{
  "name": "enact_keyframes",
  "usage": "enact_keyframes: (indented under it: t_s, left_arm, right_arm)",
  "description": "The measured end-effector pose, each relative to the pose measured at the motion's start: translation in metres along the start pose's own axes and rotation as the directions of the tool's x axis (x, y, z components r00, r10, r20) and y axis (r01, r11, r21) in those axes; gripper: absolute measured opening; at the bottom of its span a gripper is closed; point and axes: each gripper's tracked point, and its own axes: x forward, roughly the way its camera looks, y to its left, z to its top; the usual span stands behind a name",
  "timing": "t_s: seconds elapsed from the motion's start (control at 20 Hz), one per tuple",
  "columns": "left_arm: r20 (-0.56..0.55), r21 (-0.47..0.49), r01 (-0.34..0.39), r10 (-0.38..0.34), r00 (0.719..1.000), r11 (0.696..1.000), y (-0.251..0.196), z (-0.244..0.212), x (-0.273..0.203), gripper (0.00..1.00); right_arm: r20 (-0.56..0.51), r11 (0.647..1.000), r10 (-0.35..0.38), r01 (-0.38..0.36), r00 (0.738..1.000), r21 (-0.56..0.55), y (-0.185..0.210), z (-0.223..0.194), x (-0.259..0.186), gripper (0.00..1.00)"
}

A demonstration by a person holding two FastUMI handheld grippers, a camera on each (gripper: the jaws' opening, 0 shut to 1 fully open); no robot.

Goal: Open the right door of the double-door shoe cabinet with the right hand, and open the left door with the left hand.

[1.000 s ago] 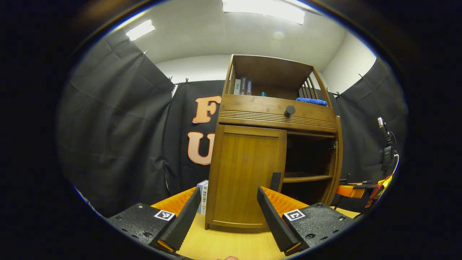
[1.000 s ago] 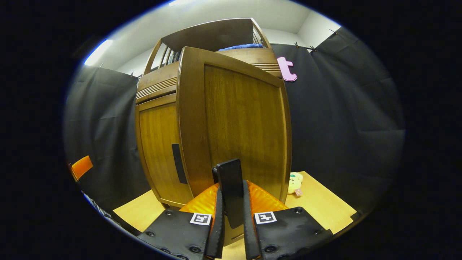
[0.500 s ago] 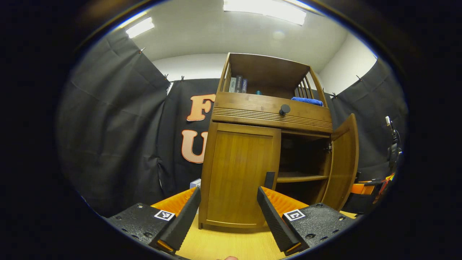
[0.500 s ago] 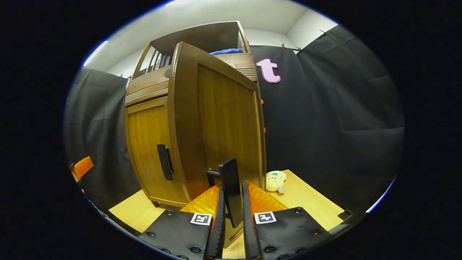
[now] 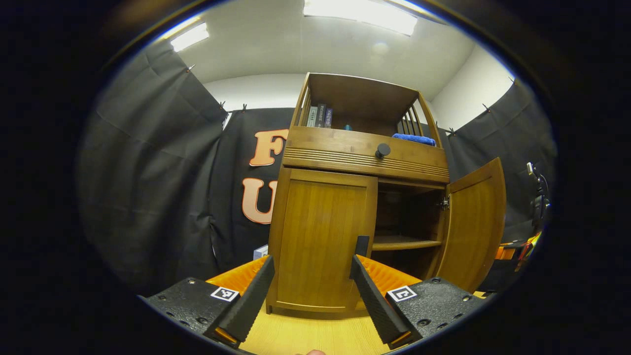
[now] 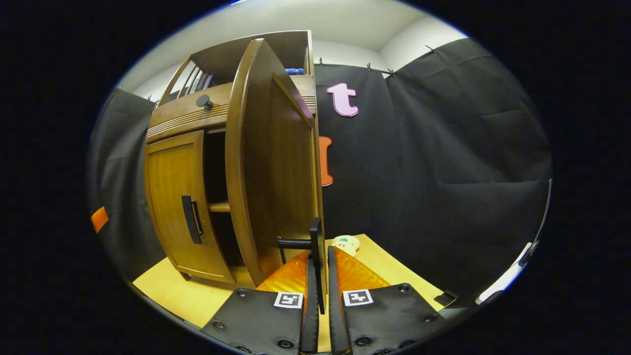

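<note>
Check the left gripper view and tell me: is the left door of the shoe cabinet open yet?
No: the left door sits flush and closed, its handle beyond the open left gripper, while the right door stands swung out.

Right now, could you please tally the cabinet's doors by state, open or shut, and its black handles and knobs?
Open doors: 1
Shut doors: 1
Door handles: 2
Drawer knobs: 1
Total: 5
</note>
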Motion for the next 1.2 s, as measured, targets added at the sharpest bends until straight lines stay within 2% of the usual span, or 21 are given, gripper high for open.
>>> enact_keyframes:
  t_s: [0.05, 0.1, 0.15, 0.25, 0.3, 0.35, 0.7, 0.8, 0.95, 1.0, 1.05, 1.15, 1.2]
  left_arm:
    - [-0.001, 0.001, 0.005, -0.005, 1.0, 1.0, -0.001, -0.001, 0.001, 0.95]
    - [-0.003, -0.001, 0.009, -0.009, 1.0, 1.0, -0.002, -0.002, 0.002, 0.98]
    - [-0.007, -0.005, 0.013, -0.013, 1.0, 1.0, -0.004, -0.003, 0.003, 0.94]
    - [-0.013, -0.015, 0.021, -0.021, 1.0, 1.0, -0.006, -0.005, 0.005, 0.94]
    - [-0.016, -0.017, 0.022, -0.023, 1.0, 1.0, -0.007, -0.006, 0.005, 0.91]
    - [-0.017, -0.016, 0.022, -0.023, 1.0, 1.0, -0.007, -0.006, 0.006, 0.95]
    - [-0.01, -0.002, 0.011, -0.011, 1.0, 1.0, -0.005, -0.004, 0.005, 0.91]
    - [-0.015, -0.005, 0.016, -0.016, 1.0, 1.0, -0.008, -0.005, 0.005, 0.94]
    - [-0.034, 0.0, 0.03, -0.03, 0.999, 1.0, -0.016, -0.013, 0.006, 0.94]
    - [-0.045, 0.003, 0.033, -0.032, 0.998, 0.999, -0.019, -0.017, 0.007, 0.92]
    - [-0.056, 0.001, 0.038, -0.038, 0.998, 0.999, -0.022, -0.022, 0.007, 0.94]
    - [-0.079, -0.006, 0.052, -0.052, 0.996, 0.999, -0.027, -0.033, 0.006, 0.92]
    - [-0.087, -0.003, 0.054, -0.054, 0.995, 0.999, -0.028, -0.037, 0.005, 0.95]
  right_arm:
    - [0.007, 1.0, 0.016, -0.016, 1.0, -0.002, 0.0, 0.002, 0.001, 0.17]
    - [0.008, 1.0, 0.031, -0.031, 0.999, -0.001, -0.001, 0.002, 0.001, 0.17]
    - [0.014, 0.999, 0.046, -0.046, 0.999, 0.002, -0.003, 0.003, 0.002, 0.16]
    - [0.019, 0.997, 0.073, -0.073, 0.997, 0.001, -0.007, 0.004, 0.004, 0.16]
    - [0.017, 0.996, 0.088, -0.088, 0.996, -0.002, -0.008, 0.004, 0.006, 0.21]
    - [0.011, 0.994, 0.108, -0.108, 0.994, -0.001, -0.01, 0.004, 0.005, 0.16]
    - [-0.017, 0.975, 0.224, -0.224, 0.975, -0.002, -0.015, 0.002, 0.007, 0.16]
    - [-0.03, 0.967, 0.255, -0.255, 0.966, 0.005, -0.018, 0.0, 0.006, 0.16]
    - [-0.012, 0.955, 0.295, -0.295, 0.955, 0.024, -0.016, 0.002, 0.007, 0.16]
    - [-0.007, 0.952, 0.304, -0.303, 0.953, 0.035, -0.013, 0.001, 0.006, 0.16]
    - [-0.002, 0.952, 0.305, -0.305, 0.952, 0.04, -0.012, 0.002, 0.006, 0.17]
    - [0.0, 0.956, 0.292, -0.292, 0.956, 0.031, -0.017, 0.0, 0.002, 0.17]
    - [-0.011, 0.962, 0.273, -0.273, 0.962, 0.029, -0.022, -0.003, -0.001, 0.17]
